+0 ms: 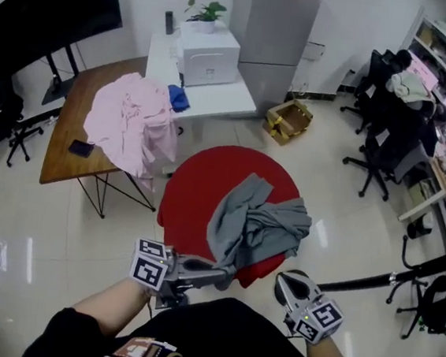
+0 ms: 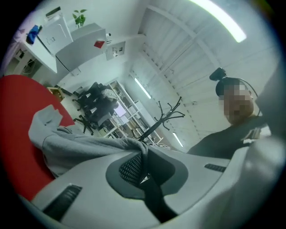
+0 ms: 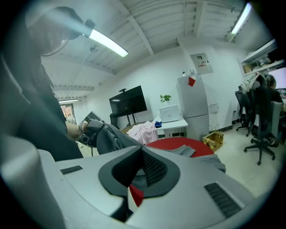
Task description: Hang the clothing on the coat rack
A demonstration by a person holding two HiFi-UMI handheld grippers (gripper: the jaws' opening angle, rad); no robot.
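The person wears a black top (image 1: 222, 336) with a small red-and-white print (image 1: 138, 352) on the chest, and its sleeves (image 1: 64, 330) end above bare forearms. The left gripper (image 1: 227, 276) and right gripper (image 1: 290, 279) have smooth grey shells and dark mesh-textured pads (image 2: 130, 168). Each carries a cube (image 1: 151, 263) of black-and-white square markers.

We see the garment (image 1: 254, 224) on the round tabletop (image 1: 190, 186), toward its near right side. The left hand-held gripper (image 1: 227, 276) sits at the garment's near edge, the right hand-held gripper (image 1: 286, 281) just right of it. The coat rack (image 1: 403, 278) is further right. A second garment (image 1: 130, 120) lies on the rectangular tabletop (image 1: 66, 129) behind, left.
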